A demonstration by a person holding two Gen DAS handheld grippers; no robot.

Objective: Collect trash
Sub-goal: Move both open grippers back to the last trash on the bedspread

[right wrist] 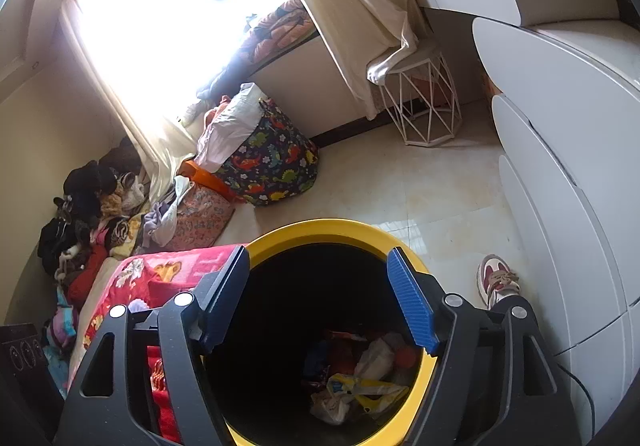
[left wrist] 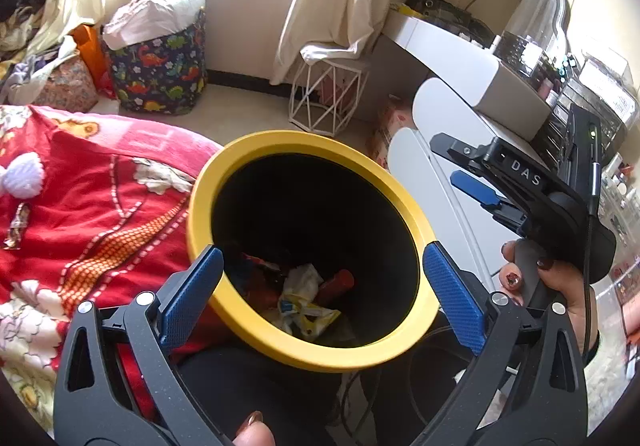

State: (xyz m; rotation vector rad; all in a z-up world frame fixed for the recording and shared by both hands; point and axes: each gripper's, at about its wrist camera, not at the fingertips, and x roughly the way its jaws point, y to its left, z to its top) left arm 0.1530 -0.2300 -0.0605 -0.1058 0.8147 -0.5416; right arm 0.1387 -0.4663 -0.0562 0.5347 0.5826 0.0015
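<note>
A black bin with a yellow rim (left wrist: 200,206) stands beside the bed, and several wrappers and a crumpled tissue (left wrist: 306,304) lie at its bottom. My left gripper (left wrist: 320,252) hangs open over the bin's mouth, its blue pads (left wrist: 192,294) spread about as wide as the rim, nothing between them. In the right wrist view the same bin rim (right wrist: 320,226) and the wrappers (right wrist: 360,386) show below my right gripper (right wrist: 318,266), also open and empty. The left wrist view shows the right gripper (left wrist: 460,166) held in a hand at the bin's right. A small wrapper (left wrist: 18,224) lies on the red blanket.
A red patterned blanket (left wrist: 100,206) covers the bed left of the bin. A dinosaur-print basket (left wrist: 160,74) and a white wire stool (left wrist: 324,94) stand by the curtain. White rounded drawers (right wrist: 560,166) line the right side. A person's shoe (right wrist: 498,278) rests on the tiled floor.
</note>
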